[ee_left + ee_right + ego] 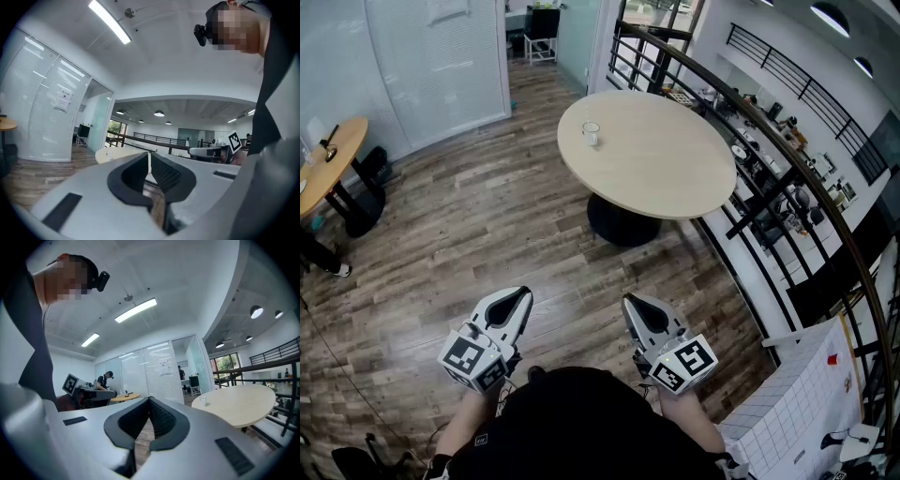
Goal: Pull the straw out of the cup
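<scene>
Hovering over open floor (487, 216): left tongs (522, 294), right tongs (631, 303) closed, empty; cup (592, 133) near table (661, 155) edge.

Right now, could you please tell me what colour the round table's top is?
Light beige, a pale wood tone; the round table shows best in the head view.

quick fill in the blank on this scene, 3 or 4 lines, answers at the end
1. The table bearing the cup has a ___ top.
2. The left gripper and right gripper both have their jaws ___.
3. Between each gripper's jaws there is ___.
4. The floor is laid with ___ planks.

Missing words: round; shut; nothing; wood
</scene>
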`<action>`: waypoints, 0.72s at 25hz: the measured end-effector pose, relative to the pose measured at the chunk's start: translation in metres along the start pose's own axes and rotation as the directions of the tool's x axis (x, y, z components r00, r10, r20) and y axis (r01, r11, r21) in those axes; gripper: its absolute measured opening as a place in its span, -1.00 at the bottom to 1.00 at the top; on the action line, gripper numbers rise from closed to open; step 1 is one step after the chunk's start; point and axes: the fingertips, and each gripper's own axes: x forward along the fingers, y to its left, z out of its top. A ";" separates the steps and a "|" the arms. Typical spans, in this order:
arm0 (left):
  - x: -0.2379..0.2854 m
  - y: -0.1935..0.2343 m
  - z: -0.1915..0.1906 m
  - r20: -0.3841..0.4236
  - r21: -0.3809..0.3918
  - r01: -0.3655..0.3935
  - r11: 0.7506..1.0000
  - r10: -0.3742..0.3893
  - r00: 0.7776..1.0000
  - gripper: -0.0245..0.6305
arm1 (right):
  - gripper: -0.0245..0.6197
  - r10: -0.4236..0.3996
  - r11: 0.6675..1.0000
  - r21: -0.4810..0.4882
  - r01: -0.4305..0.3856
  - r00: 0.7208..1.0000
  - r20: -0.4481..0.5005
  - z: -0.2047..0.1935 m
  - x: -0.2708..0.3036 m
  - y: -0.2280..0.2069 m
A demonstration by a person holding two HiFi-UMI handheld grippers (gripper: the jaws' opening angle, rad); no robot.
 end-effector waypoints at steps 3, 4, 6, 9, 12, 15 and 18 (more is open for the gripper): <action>-0.003 0.007 0.005 -0.013 -0.011 -0.014 1.000 0.013 1.000 -0.85 | -0.86 -0.008 1.000 0.001 0.008 1.000 -0.006 -0.002 0.006 0.004; -0.005 0.009 0.005 -0.012 -0.010 -0.011 1.000 0.011 1.000 -0.85 | -0.86 -0.009 1.000 0.001 0.009 1.000 -0.008 -0.003 0.008 0.006; -0.009 0.013 0.002 -0.001 -0.006 0.004 1.000 -0.004 1.000 -0.85 | -0.86 -0.007 1.000 0.000 0.007 1.000 -0.012 -0.003 0.013 0.011; -0.020 0.021 0.000 0.013 -0.004 0.010 1.000 -0.010 1.000 -0.85 | -0.86 0.006 1.000 0.009 -0.006 1.000 -0.011 -0.004 0.022 0.023; -0.039 0.032 -0.003 0.021 -0.006 0.006 1.000 -0.006 1.000 -0.85 | -0.86 0.032 0.999 0.028 -0.032 0.999 0.005 -0.006 0.035 0.044; -0.054 0.047 -0.002 0.024 -0.011 -0.001 1.000 0.001 1.000 -0.85 | -0.85 0.049 0.998 0.027 -0.049 0.999 0.000 -0.007 0.056 0.060; -0.072 0.065 -0.003 0.007 -0.012 -0.019 1.000 0.019 1.000 -0.85 | -0.86 0.069 0.997 0.030 -0.068 0.998 -0.012 -0.009 0.077 0.074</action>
